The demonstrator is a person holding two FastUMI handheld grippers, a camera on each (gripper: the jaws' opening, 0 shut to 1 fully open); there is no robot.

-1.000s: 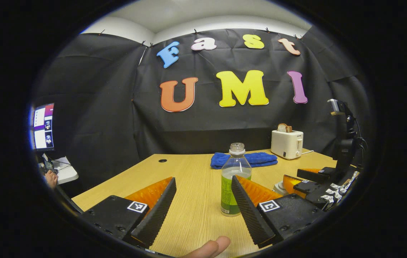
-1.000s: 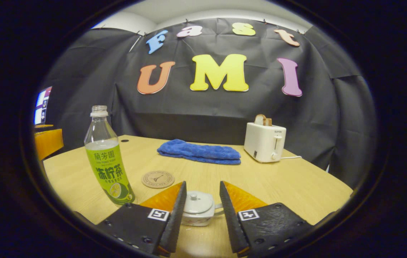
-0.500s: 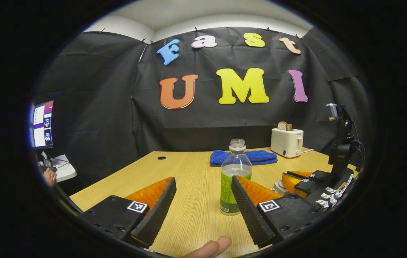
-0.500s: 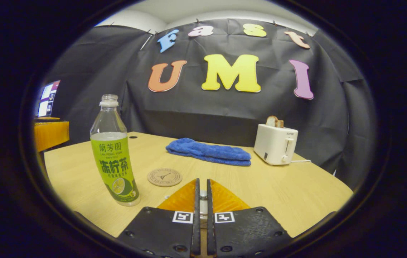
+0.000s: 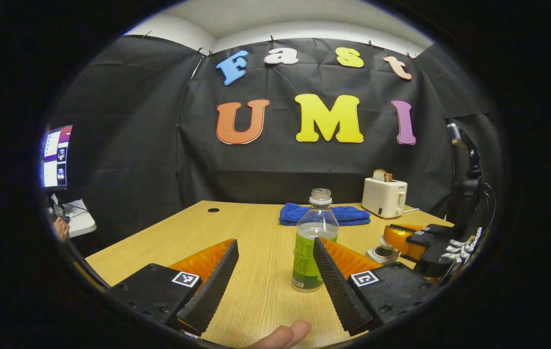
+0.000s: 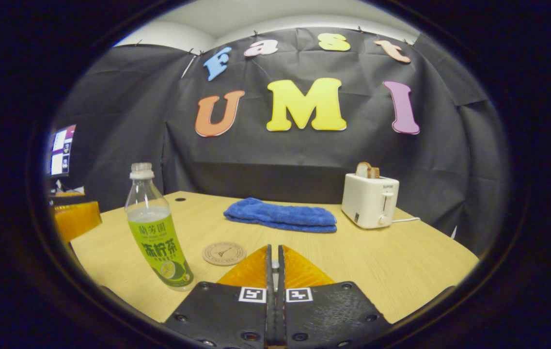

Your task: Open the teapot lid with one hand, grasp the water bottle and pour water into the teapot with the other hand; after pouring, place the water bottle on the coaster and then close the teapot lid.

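Left gripper view: left hand-held gripper (image 5: 275,264) spread open before clear, green-labelled, uncapped plastic water bottle (image 5: 313,242), ungrasped on wooden tabletop (image 5: 256,228). White teapot (image 5: 383,253) seen lidless. Right hand-held gripper (image 6: 274,271) nearly closed, seemingly pinching lid knob. Pouring, placement on round coaster (image 6: 224,253), reclosing outstanding.

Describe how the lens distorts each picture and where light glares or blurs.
Left gripper view: the table edge bows and the wall curves toward the rim; the monitor glows overexposed; the bottle stays sharp. Right gripper view: the same fisheye bowing; even soft light, faint shadow under the towel; the toaster is crisp.
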